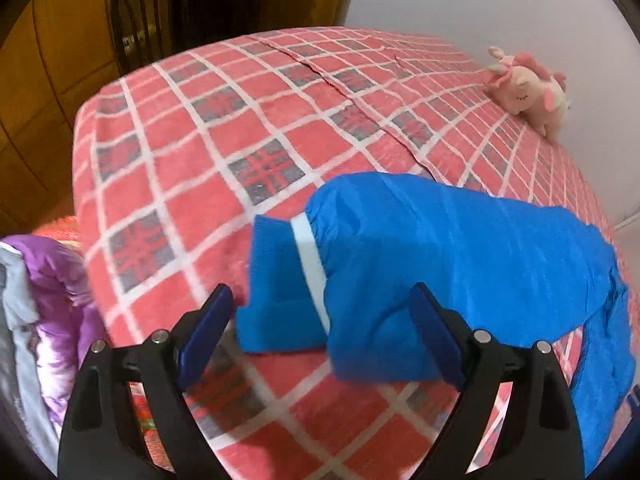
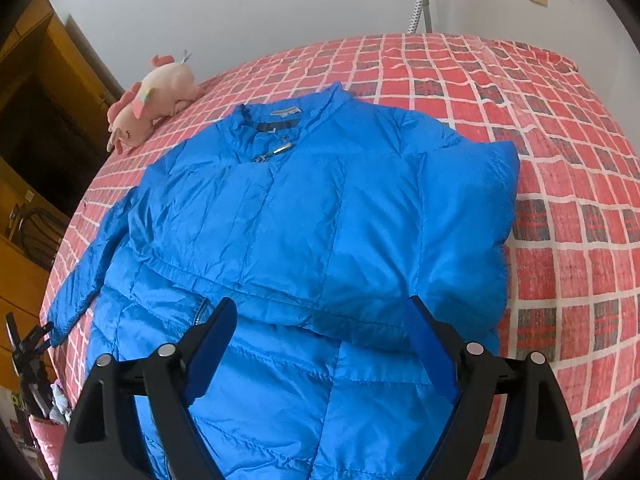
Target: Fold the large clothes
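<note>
I see the blue jacket [image 2: 304, 216] lying face up on the red checked blanket [image 2: 560, 184], collar toward the wall, one sleeve [image 2: 464, 224] folded over its chest. My right gripper [image 2: 322, 344] hangs over the lower front, jaws wide, nothing pinched. My left gripper [image 1: 322, 332] stands wide over the other sleeve's ribbed cuff [image 1: 276, 280], gripping nothing. A pink plush toy [image 1: 528, 90] sits near the wall.

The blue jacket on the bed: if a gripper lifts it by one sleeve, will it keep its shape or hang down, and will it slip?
The blue jacket looks quilted and puffy, so probably light for its size. It lies creased on the checked blanket, so it would likely sag. Its shiny shell may slip between smooth fingers.
</note>
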`<state>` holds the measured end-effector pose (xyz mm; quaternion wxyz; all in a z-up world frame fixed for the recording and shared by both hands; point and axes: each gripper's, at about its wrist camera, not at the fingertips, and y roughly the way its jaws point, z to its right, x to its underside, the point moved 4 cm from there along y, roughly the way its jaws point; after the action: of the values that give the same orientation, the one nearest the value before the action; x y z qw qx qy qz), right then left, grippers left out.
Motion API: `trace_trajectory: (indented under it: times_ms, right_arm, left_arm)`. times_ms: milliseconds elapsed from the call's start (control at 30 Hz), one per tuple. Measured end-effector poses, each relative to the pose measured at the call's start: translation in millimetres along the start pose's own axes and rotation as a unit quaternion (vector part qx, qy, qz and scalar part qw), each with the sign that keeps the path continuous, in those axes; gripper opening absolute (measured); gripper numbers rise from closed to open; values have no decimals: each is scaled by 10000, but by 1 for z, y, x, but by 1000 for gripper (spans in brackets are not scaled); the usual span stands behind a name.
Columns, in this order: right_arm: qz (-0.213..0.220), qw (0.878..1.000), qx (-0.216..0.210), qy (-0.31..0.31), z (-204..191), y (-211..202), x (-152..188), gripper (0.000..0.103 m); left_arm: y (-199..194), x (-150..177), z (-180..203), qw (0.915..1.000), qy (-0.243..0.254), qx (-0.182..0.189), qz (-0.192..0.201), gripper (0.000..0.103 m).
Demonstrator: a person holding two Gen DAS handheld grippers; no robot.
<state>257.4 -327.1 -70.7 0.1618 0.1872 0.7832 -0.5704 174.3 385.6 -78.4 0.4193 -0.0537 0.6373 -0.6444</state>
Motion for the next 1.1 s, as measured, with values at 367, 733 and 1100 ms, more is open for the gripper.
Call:
trace_trajectory:
  times_ms: [367,733,1100]
  right_arm:
    - [-34,10000,-21,83,4,1,2,86]
    - [74,9998,-93,180,11,-8,1,86]
    - [119,9995,-38,292,23,-9,1,86]
  left_arm:
    - [6,0,6,9998,-130,155,82,41]
    - [-54,-3,49,9957,165,282,870,28]
    - [-113,8,197,9727,1355,1318,1347,28]
